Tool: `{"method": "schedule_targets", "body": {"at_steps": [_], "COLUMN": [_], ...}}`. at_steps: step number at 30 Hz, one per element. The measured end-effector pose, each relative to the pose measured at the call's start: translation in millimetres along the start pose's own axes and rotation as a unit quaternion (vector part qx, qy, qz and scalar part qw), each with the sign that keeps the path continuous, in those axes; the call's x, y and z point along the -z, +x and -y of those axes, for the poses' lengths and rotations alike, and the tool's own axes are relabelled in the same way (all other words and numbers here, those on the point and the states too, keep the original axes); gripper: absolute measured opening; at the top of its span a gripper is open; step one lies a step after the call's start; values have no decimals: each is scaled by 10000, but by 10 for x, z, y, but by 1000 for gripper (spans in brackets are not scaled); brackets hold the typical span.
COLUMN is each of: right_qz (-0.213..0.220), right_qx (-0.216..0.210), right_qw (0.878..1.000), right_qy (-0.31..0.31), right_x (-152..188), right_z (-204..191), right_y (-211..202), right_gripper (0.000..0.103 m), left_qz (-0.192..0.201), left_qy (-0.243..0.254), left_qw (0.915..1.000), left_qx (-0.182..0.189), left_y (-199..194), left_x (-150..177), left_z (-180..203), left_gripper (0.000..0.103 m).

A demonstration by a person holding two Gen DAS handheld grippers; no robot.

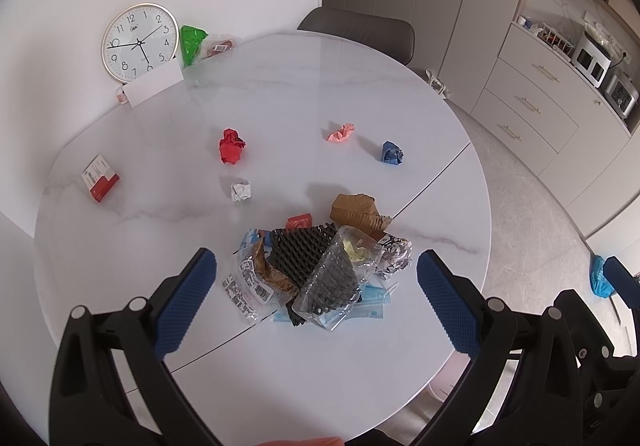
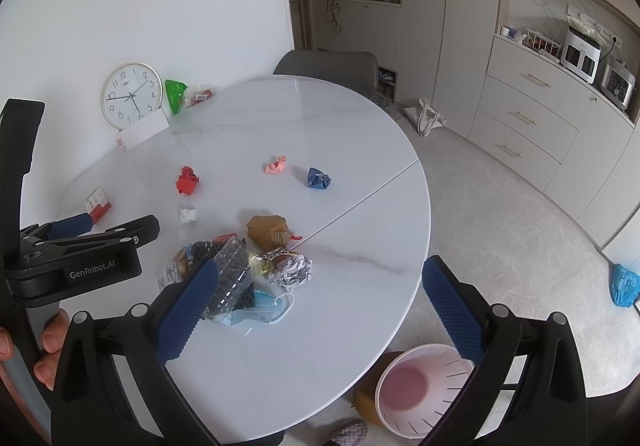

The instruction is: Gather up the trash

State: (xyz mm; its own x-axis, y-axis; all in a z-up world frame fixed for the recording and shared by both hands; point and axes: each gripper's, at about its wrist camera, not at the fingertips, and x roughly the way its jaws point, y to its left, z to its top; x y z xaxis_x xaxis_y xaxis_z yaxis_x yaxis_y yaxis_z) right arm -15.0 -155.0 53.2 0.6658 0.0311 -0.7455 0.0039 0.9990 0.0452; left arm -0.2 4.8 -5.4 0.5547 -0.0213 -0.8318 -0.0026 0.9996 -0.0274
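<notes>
In the left wrist view, the left gripper [image 1: 316, 278] is wide open and holds nothing. It hangs over the trash pile [image 1: 320, 270] near the front of the counter [image 1: 280, 93]. The pile is loose and mixed, so a grab could catch only the clear bottle [image 1: 336, 278] and push the rest off the edge. A red ball [image 1: 231, 146], pink ball [image 1: 341, 133], blue ball [image 1: 391, 153] and white ball [image 1: 241, 191] lie apart, farther back. A clock [image 1: 139, 42] leans at the wall.

In the right wrist view, the right gripper [image 2: 320, 298] is wide open too, and empty. The pink bin [image 2: 420, 390] sits on the floor below the counter's edge. Trash could miss it when dropped. The left gripper is close and could bump.
</notes>
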Motion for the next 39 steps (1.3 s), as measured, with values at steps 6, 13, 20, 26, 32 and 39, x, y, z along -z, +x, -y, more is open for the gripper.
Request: {"method": "schedule_targets", "body": {"at_steps": [6,13,20,26,32,39], "right_qz": [-3,5,-11,-115,-392,-745], "right_qx": [-2,12,27,114,177,240], "right_qw": [10000,10000,10000,9999,9987,9955], "right_qy": [0,-9,-3,32,278,531], "right_x": [-4,4,9,119,285,484], "right_z": [1,-7,-4,87,266,430], "right_y": [-1,-2,3,70,242,434], "right_gripper": [101,101,101,101,101,101], "left_qz": [4,-3,7,49,-39,-708], "left_qy": [5,13,66,447,1000,1427], "left_qw": [10000,10000,10000,9989,9940,9855], "left_qx": [-7,-18,-24,155,448,590], "left_y": [5,1,-3,98,378,1067], "left_x": [7,16,16,105,372,533], "left_z": [6,8,13,-18,-17,74], "left_gripper": [97,97,97,97,97,97]}}
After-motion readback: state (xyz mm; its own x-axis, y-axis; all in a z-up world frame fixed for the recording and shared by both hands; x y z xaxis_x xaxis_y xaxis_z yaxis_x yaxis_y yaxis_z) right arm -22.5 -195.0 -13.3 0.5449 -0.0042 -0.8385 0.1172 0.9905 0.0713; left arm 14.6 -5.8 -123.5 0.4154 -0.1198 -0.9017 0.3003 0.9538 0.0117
